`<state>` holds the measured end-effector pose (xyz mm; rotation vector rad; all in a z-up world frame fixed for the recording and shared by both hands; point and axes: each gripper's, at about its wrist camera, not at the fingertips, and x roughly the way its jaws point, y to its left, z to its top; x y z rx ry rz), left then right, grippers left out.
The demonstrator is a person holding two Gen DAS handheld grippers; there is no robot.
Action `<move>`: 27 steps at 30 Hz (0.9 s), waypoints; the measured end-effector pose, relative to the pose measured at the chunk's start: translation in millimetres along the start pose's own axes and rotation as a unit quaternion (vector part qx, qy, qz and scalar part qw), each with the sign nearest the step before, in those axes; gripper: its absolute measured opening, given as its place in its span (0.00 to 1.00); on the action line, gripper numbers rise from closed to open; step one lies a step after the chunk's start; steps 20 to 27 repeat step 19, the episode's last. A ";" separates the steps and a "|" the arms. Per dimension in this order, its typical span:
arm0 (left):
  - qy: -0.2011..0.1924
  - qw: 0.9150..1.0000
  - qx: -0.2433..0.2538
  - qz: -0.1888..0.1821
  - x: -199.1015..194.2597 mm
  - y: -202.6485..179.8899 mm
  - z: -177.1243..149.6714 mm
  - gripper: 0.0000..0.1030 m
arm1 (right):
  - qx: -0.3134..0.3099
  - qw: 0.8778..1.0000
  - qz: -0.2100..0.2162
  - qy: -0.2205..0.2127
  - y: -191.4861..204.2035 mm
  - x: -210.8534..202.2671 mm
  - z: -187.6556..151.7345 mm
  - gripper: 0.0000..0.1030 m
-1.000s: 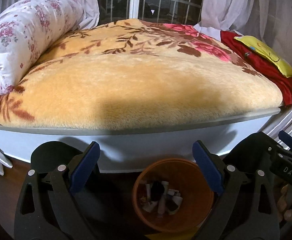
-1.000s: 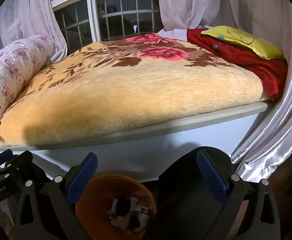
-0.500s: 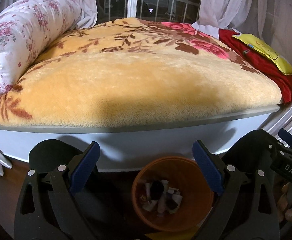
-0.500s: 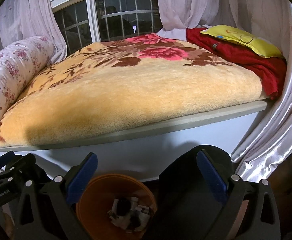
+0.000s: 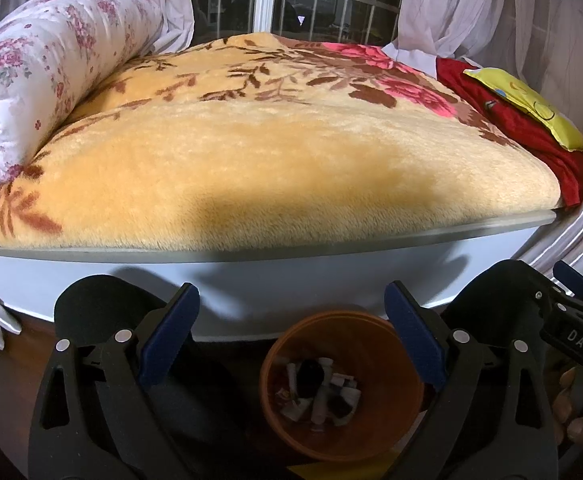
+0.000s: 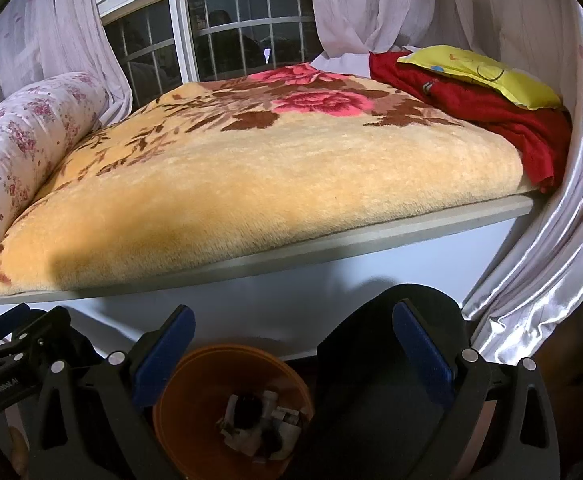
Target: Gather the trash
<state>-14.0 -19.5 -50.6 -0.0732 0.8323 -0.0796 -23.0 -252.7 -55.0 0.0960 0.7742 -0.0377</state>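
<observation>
An orange trash bin (image 5: pixel 395 424) stands on the dark floor in front of the bed, with several pieces of white and dark trash (image 5: pixel 319 394) at its bottom. It also shows in the right wrist view (image 6: pixel 195 392) with the trash (image 6: pixel 259 420) inside. My left gripper (image 5: pixel 291 312) is open and empty, held above the bin. My right gripper (image 6: pixel 291 328) is open and empty, above and right of the bin. No trash is visible on the bed.
A bed with a yellow flowered blanket (image 5: pixel 271 152) fills the view, on a white base (image 5: pixel 291 280). A rolled floral quilt (image 5: pixel 43 72) lies at left, a red cloth (image 5: pixel 519 132) and yellow pillow (image 5: pixel 531 112) at right. Curtains (image 6: pixel 539 248) hang right.
Both views have drifted slightly; the bin and its trash stay in place and both grippers stay open.
</observation>
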 end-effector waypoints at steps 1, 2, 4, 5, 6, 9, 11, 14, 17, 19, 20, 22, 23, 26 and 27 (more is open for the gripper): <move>0.002 1.000 0.000 -0.001 0.7 -0.3 -0.8 0.89 | 0.001 1.000 0.000 0.001 0.2 0.1 -0.6 0.95; 0.005 1.000 -0.001 -0.002 1.8 -1.1 -1.9 0.90 | 0.002 1.000 0.000 0.002 -0.2 0.7 -0.6 0.95; 0.011 1.000 -0.004 -0.006 4.3 -1.0 -4.3 0.91 | 0.002 1.000 0.000 0.005 0.2 1.7 -1.5 0.95; 0.013 1.000 -0.007 -0.008 4.9 -0.9 -6.1 0.91 | 0.002 1.000 0.000 0.006 0.5 1.8 -2.1 0.95; 0.012 1.000 -0.008 -0.010 4.8 -1.3 -7.8 0.91 | 0.002 1.000 0.001 0.006 0.8 1.8 -2.4 0.95; 0.004 1.000 0.000 -0.004 1.5 -5.1 -10.1 0.91 | 0.003 1.000 0.000 0.008 1.0 2.8 -2.8 0.95; -0.003 1.000 0.002 0.005 -1.5 -7.2 -9.3 0.91 | 0.005 1.000 0.000 0.009 1.4 2.8 -3.0 0.95; -0.019 1.000 -0.001 0.014 -7.8 -6.5 -7.8 0.91 | 0.005 1.000 -0.001 0.008 0.9 2.4 -2.8 0.95; -0.017 1.000 -0.008 0.009 -7.3 -3.5 -6.5 0.91 | 0.006 1.000 -0.001 0.008 1.0 2.8 -2.9 0.95; -0.013 1.000 -0.009 0.011 -5.9 -2.7 -6.3 0.91 | 0.008 1.000 -0.001 0.007 0.5 2.8 -2.8 0.95; -0.013 1.000 -0.009 0.011 -5.9 -2.7 -6.3 0.91 | 0.008 1.000 -0.001 0.007 0.5 2.8 -2.8 0.95; -0.013 1.000 -0.009 0.011 -5.9 -2.7 -6.3 0.91 | 0.008 1.000 -0.001 0.007 0.5 2.8 -2.8 0.95; -0.013 1.000 -0.009 0.011 -5.9 -2.7 -6.3 0.91 | 0.008 1.000 -0.001 0.007 0.5 2.8 -2.8 0.95; -0.013 1.000 -0.009 0.011 -5.9 -2.7 -6.3 0.91 | 0.008 1.000 -0.001 0.007 0.5 2.8 -2.8 0.95; -0.013 1.000 -0.009 0.011 -5.9 -2.7 -6.3 0.91 | 0.008 1.000 -0.001 0.007 0.5 2.8 -2.8 0.95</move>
